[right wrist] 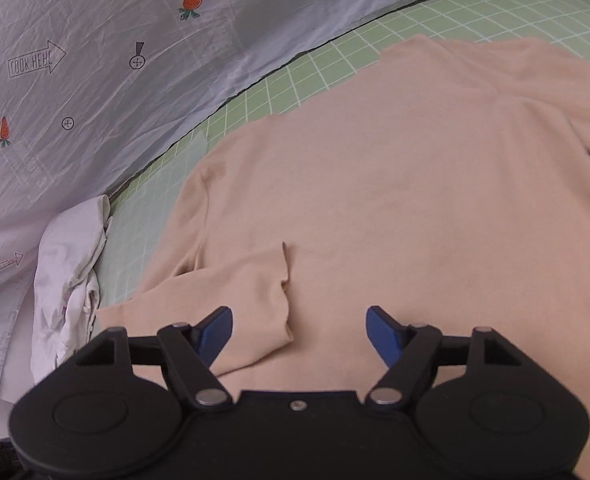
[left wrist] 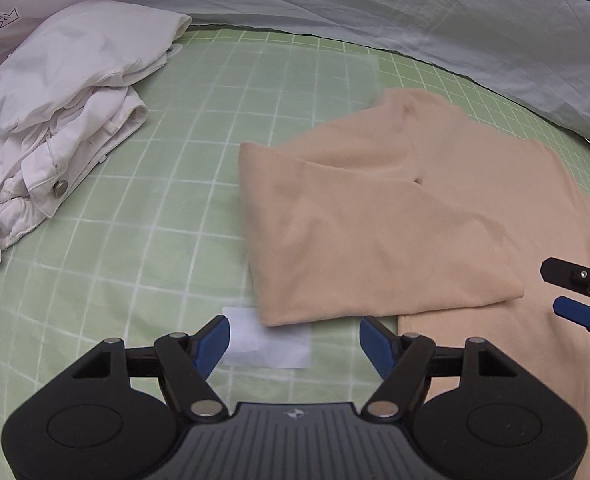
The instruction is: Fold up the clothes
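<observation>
Left claw (left wrist: 295,340) spread wide, gripping nothing; its blue pads (left wrist: 215,342) hang over the near edge of the peach sweater (left wrist: 375,232), above a white paper patch (left wrist: 271,346) the sweater partly covers; right claw (right wrist: 299,334) also parted, empty, hovering over the sweater's body with the folded-in sleeve cuff (right wrist: 271,300) between its pads, not pinched; sweater lies flat on the green grid mat (left wrist: 155,200); crumpled white garment (left wrist: 63,120) on the mat left of the sweater, apart from it; carrot-print sheet (right wrist: 95,80) beyond the sweater along the mat's far edge.
</observation>
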Demonstrator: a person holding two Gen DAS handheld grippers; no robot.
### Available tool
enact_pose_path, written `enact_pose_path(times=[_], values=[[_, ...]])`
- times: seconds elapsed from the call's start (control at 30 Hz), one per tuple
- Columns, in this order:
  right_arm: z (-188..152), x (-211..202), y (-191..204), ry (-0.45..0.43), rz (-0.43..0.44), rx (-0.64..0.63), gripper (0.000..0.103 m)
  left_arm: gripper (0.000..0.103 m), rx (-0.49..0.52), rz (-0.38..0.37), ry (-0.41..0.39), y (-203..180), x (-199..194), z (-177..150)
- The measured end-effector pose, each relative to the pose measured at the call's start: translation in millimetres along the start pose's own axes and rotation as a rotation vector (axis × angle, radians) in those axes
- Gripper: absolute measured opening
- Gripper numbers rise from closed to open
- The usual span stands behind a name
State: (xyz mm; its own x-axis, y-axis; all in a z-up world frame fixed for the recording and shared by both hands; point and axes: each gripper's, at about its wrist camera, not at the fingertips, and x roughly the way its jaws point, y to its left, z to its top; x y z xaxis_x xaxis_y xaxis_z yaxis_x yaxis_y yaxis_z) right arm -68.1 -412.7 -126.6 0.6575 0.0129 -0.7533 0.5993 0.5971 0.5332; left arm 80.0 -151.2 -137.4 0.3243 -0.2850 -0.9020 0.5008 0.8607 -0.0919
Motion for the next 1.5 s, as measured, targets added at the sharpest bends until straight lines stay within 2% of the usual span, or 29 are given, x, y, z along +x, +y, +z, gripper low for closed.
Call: enact_pose_path(times=[0.03,0.1,0.17,0.27,0.3,0.33,0.4,0.7,0.93,1.03,1.2,1.5], values=[[-1,5,4,0.014,0.005,0.007,0.061,0.073,0.006,-0.006,0.003,-1,1,0],[-3,14,12,0.04,0.014,0.021,0.056,0.073,0.017,-0.017,0.006,-2,2,0],[-5,21,13,0.06,0.026,0.054,0.055,0.073,0.031,-0.026,0.01,-5,4,0],[-8,28,12,0.069,0.037,0.095,0.048,0.073,0.038,-0.032,0.018,-6,7,0],[-8,29,14,0.069,0.031,0.089,0.035,0.073,0.038,-0.032,0.019,-6,8,0],[-8,30,14,0.07,0.03,0.085,0.017,0.073,0.039,-0.031,0.019,-6,8,1],[-9,31,13,0.071,0.04,0.089,0.006,0.073,0.036,-0.029,0.021,-6,8,0],[-11,-8,-7,-0.039,0.101,0.111,0.005,0.073,0.012,-0.04,0.004,-28,-11,-8],[12,-43,-41,-0.084,0.157,0.112,0.005,0.073,0.007,-0.054,-0.022,-90,-25,-30],[23,-62,-57,-0.096,0.165,0.078,0.005,0.073,-0.026,-0.06,0.014,-119,-17,-41],[38,-86,-87,-0.105,0.172,-0.005,0.005,0.073,-0.008,-0.008,0.017,-170,-14,-63],[71,-111,-148,-0.122,0.171,-0.089,0.005,0.073,-0.145,0.028,0.057,-210,-2,-83]])
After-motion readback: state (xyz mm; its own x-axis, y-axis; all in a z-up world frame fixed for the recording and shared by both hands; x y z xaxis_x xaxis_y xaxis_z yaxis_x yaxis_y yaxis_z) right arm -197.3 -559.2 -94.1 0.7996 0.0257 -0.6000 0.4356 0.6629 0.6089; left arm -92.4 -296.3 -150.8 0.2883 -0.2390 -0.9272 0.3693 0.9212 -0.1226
